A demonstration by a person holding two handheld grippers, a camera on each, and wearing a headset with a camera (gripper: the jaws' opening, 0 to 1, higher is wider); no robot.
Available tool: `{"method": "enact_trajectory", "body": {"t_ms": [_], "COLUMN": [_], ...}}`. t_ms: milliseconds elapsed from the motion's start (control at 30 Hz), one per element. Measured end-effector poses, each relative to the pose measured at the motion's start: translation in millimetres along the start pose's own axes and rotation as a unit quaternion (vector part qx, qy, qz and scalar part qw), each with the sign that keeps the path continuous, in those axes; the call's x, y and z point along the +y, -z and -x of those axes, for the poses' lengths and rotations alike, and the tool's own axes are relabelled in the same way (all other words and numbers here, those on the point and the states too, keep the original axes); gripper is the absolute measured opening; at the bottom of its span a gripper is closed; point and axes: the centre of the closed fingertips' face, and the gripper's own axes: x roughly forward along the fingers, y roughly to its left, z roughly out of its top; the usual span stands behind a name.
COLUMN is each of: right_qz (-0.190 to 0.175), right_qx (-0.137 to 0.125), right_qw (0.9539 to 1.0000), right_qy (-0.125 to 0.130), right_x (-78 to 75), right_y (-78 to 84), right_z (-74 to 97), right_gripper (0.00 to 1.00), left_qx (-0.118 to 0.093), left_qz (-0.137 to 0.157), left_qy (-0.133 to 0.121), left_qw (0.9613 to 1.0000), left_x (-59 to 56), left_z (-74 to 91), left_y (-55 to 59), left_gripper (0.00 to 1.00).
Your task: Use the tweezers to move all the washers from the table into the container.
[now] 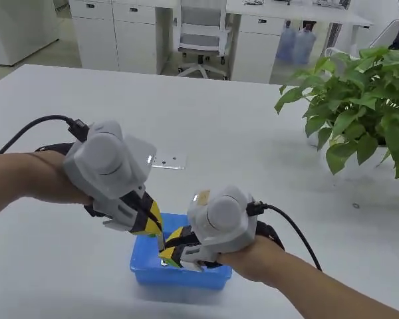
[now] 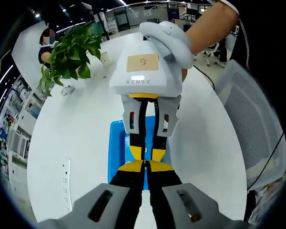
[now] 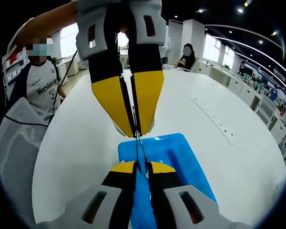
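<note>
The blue container (image 1: 186, 279) sits on the white table near its front edge. Both grippers meet tip to tip just above it. My left gripper (image 1: 156, 229) comes down from the left, its yellow pads shut on the thin metal tweezers (image 3: 140, 148). The tweezers run from the left gripper (image 3: 135, 131) down into my right gripper (image 3: 142, 167), which is shut on their lower part over the container (image 3: 181, 152). In the left gripper view my left gripper (image 2: 145, 166) faces the right gripper (image 2: 145, 151) head on. The tweezers' tips are hidden, so I cannot tell whether they hold a washer.
A white power strip (image 1: 167, 161) lies on the table behind the grippers. A potted green plant (image 1: 359, 100) stands at the right. An office chair (image 1: 203, 33) and white cabinets are beyond the table's far edge. A cable (image 1: 299, 236) trails from the right gripper.
</note>
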Motion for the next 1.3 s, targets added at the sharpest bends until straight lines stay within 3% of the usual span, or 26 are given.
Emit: {"method": "enact_trajectory", "body": {"t_ms": [533,933,1300], "right_qz": [-0.001,-0.005,-0.030], "right_qx": [-0.029,-0.042,-0.048], "right_qw": [0.9993,0.9987,0.9979], "right_qy": [0.021,0.030,0.030], "right_x": [12.8,29.5,44.0], "right_y": [-17.5,-23.4,-17.7], "right_z": [29.5,44.5,50.9], "right_gripper": [0.09,0.07,0.06], "left_qx": [-0.006,-0.009,-0.014], "left_qz": [-0.013,-0.024,-0.032], "left_qy": [-0.011,-0.016,-0.013], "left_qw": [0.9998,0.9995,0.9993], "left_x": [-15.9,-31.3,-47.4], "left_z": [23.0,31.9,29.5], "left_y": [-30.0,-41.3,-48.6], "left_gripper": [0.05,0.06,0.06]}}
